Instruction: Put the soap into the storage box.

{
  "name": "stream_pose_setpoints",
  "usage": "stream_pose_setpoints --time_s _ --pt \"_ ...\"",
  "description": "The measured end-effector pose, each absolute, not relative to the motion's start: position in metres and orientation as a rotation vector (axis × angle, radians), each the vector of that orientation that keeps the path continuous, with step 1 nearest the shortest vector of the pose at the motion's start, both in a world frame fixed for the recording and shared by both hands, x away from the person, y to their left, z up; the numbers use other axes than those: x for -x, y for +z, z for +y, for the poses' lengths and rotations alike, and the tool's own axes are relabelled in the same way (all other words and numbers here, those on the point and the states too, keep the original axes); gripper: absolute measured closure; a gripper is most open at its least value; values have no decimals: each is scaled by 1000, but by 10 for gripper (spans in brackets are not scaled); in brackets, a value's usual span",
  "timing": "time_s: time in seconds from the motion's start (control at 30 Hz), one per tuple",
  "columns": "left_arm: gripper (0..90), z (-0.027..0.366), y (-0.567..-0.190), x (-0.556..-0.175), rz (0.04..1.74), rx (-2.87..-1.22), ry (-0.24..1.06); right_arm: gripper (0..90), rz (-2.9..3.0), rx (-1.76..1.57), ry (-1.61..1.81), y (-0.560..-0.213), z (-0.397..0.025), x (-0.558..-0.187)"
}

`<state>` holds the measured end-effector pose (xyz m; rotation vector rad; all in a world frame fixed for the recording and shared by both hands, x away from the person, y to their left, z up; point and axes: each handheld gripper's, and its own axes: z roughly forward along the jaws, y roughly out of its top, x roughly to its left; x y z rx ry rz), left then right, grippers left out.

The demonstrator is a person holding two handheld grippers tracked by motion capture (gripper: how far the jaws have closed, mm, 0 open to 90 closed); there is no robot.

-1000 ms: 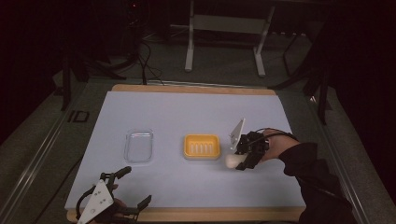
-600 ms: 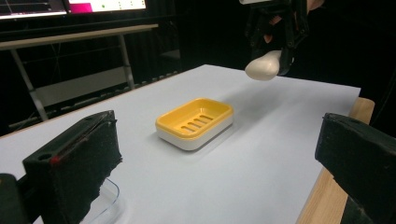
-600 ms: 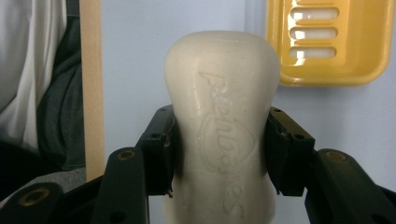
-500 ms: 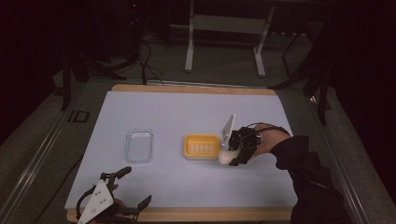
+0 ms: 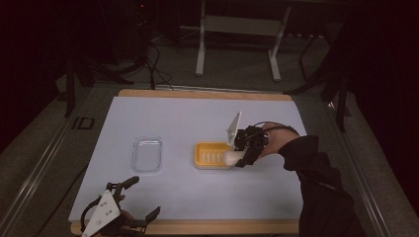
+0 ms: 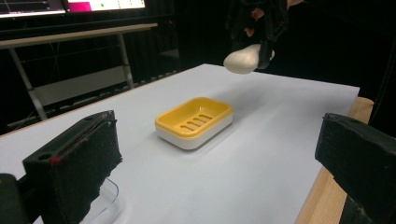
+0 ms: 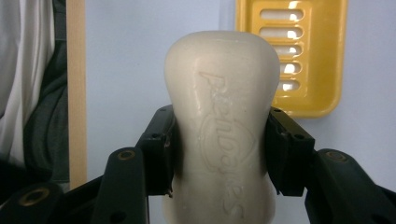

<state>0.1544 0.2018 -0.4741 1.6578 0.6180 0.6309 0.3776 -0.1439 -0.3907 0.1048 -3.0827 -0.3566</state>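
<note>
White soap bar pinched by right hand-held gripper | left hand-held gripper spread | pale table sheet (dark room)

R hand-held gripper clamped, raised mid-table, arm outstretched; L hand-held gripper jaws apart, near edge.

Right tool carrying the soap bar shifted leftward, now over the yellow dish's right edge

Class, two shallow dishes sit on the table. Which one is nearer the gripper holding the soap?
The yellow slotted soap dish, right beside the right gripper and its white soap bar. The clear dish lies farther left.
</note>
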Motion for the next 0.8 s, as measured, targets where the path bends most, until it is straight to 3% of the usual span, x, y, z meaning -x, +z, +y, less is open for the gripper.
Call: stream_pose_setpoints --time_s 0.8 --pt "1 202 -474 -153 617 -1658 624 497 -3097 -162 -392 -383 -122 -397"
